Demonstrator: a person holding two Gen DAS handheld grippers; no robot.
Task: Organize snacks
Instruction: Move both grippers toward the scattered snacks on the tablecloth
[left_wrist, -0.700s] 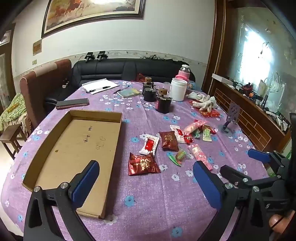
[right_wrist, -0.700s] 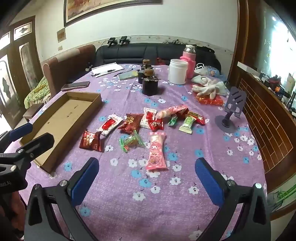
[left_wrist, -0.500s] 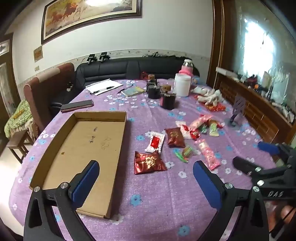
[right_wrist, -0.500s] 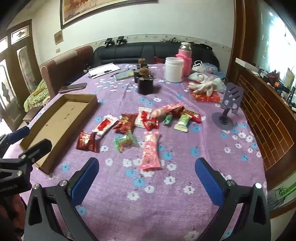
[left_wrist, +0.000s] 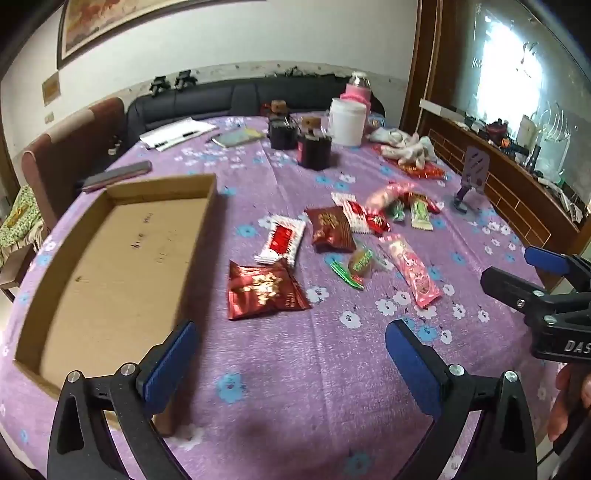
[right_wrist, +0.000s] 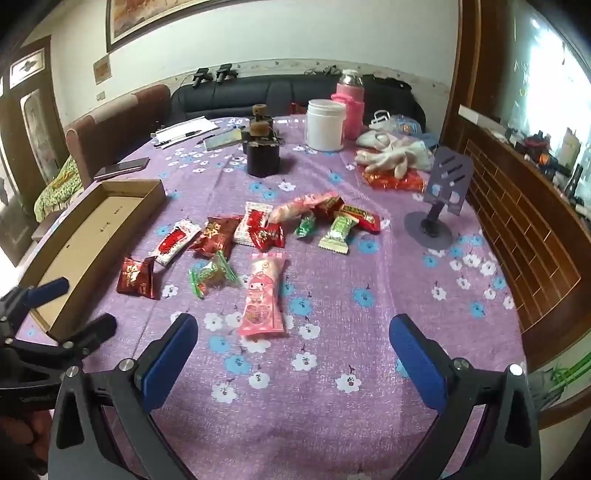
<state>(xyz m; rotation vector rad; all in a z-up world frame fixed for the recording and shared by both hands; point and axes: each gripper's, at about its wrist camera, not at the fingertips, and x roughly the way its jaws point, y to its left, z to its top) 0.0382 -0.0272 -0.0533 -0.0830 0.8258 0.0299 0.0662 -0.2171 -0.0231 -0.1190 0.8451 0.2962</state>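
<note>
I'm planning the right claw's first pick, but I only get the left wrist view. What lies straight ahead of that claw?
Observer: The pink packet lies lengthwise just ahead of the right claw, roughly centred between its fingers.
Operator: Is that claw carrying anything already?
Observer: No. Its blue pads are wide apart and bare, with only tablecloth between them.

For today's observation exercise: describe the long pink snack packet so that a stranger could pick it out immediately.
Start at the cardboard tray on the purple flowered tablecloth; the loose snacks lie to its right. The long pink snack packet lies nearest the right gripper, just right of a green twist-wrapped candy. It alone is pale pink with a cartoon character, longer than the red packets.
</note>
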